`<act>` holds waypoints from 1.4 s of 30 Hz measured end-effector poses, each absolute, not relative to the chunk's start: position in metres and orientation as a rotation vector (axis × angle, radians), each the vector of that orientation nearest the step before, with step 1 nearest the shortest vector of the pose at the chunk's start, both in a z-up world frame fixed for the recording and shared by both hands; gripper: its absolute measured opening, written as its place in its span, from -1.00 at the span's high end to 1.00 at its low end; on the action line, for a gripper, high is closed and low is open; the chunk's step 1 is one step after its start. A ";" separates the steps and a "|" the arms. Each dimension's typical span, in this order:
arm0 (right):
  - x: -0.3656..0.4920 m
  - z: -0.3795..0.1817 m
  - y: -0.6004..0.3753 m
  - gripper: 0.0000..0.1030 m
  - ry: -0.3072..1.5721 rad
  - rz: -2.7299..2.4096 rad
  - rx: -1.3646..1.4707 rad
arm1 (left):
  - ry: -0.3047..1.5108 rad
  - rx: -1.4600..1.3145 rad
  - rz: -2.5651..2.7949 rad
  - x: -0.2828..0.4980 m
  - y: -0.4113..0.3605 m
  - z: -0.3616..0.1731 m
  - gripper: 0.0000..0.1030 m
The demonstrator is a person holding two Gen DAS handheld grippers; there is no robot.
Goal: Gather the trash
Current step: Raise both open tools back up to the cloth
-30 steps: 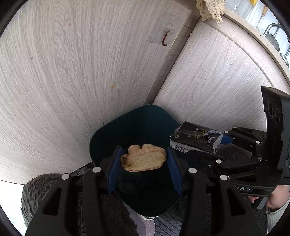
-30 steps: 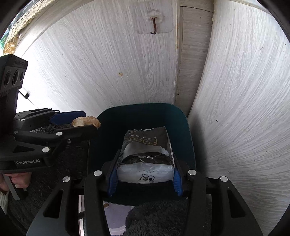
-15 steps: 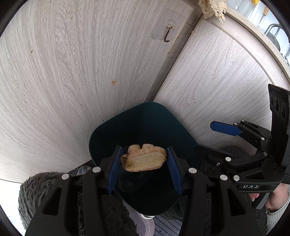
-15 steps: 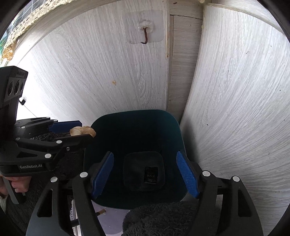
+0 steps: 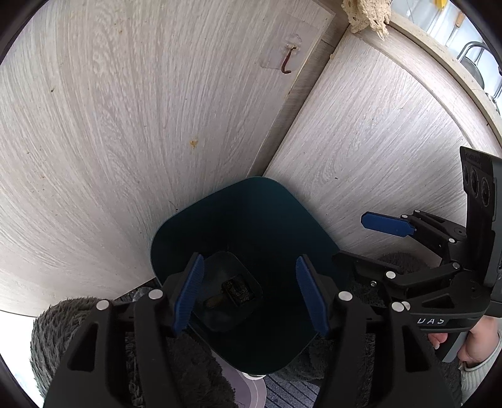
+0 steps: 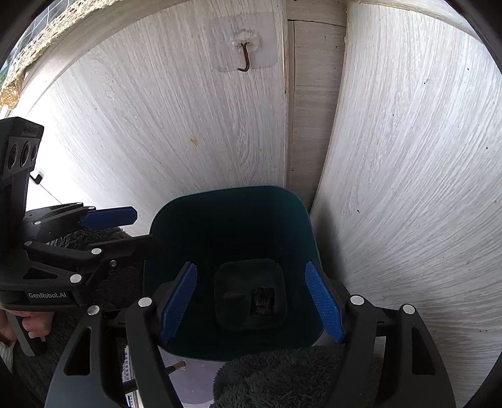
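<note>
A dark teal bin (image 5: 251, 182) stands in the corner of pale wooden panels. On its floor lie a black packet (image 5: 239, 288) and a piece of bread (image 5: 214, 302). My left gripper (image 5: 249, 257) hovers over the bin mouth with its jaws opening and nothing between them. The right wrist view shows the bin (image 6: 232, 192) with the packet (image 6: 263, 303) and the bread (image 6: 233, 294) at the bottom. My right gripper (image 6: 251, 265) stands open above it, holding nothing. Each gripper shows in the other's view: the right gripper (image 5: 357, 240) at the bin's right, the left gripper (image 6: 141, 228) at its left.
Wood-grain cabinet panels close in behind and beside the bin, with a stick-on hook (image 6: 244, 59) above it. A grey fluffy rug (image 5: 62, 329) lies around the bin's near side. A person's hand (image 5: 470, 342) holds the right gripper's handle. Lace cloth (image 5: 367, 12) hangs from the counter edge.
The right gripper opened first and the black packet dropped into the bin. The left gripper then opened and the bread fell in beside it. Both grippers stayed over the bin.
</note>
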State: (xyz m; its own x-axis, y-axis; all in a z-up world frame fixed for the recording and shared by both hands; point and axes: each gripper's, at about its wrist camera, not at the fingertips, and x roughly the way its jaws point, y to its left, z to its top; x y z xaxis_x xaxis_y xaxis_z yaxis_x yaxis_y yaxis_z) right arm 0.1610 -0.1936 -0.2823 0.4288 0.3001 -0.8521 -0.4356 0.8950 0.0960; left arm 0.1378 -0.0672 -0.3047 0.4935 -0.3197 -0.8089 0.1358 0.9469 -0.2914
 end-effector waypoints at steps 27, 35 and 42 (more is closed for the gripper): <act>0.122 -0.154 -0.196 -0.41 0.737 0.539 -0.108 | 0.673 -0.085 -0.217 0.096 -0.041 -0.145 -0.26; 0.127 -0.041 -0.188 -0.46 0.529 0.663 -0.032 | 0.530 -0.055 -0.170 0.087 -0.018 -0.053 -0.39; 0.185 0.014 -0.153 -0.75 0.482 0.791 -0.027 | 0.508 -0.078 -0.101 0.104 0.009 -0.015 -0.50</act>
